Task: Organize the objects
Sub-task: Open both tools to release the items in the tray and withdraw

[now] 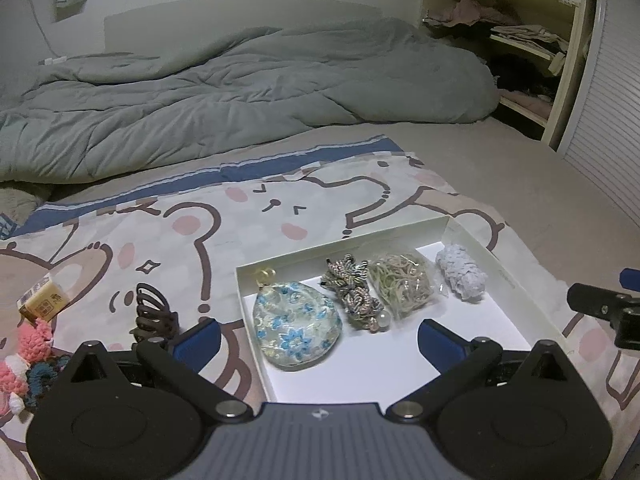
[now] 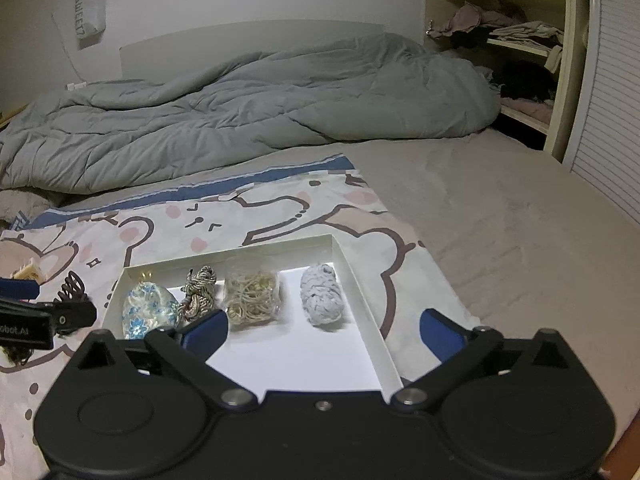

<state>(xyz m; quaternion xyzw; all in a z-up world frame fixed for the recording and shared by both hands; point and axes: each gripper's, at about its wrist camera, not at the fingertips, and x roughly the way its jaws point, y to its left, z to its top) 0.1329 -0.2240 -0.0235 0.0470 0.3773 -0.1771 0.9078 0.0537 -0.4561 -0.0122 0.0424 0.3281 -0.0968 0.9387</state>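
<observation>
The left gripper (image 1: 318,340) was levelled low over the near edge of the white tray (image 1: 520,288), jaws spread wide and empty. The right gripper (image 2: 324,332) hovered likewise, released, straddling the tray's right wall. Inside the tray, from 9 to 3 o'clock, lay a floral pouch (image 1: 298,326), braided cord (image 1: 354,292), bagged bands (image 1: 402,286) and a lace roll (image 1: 462,272). A hair claw (image 1: 152,314) lay outside at 9 o'clock. A wall bag (image 2: 90,10) read "SWEET".

Your white box (image 1: 460,232) holds a row — floral pouch (image 1: 297,326), braided cords (image 1: 354,294), bagged rubber bands (image 1: 402,282), pale scrunchie (image 1: 462,278) — while the brown claw clip (image 1: 152,314) lies left of it.
</observation>
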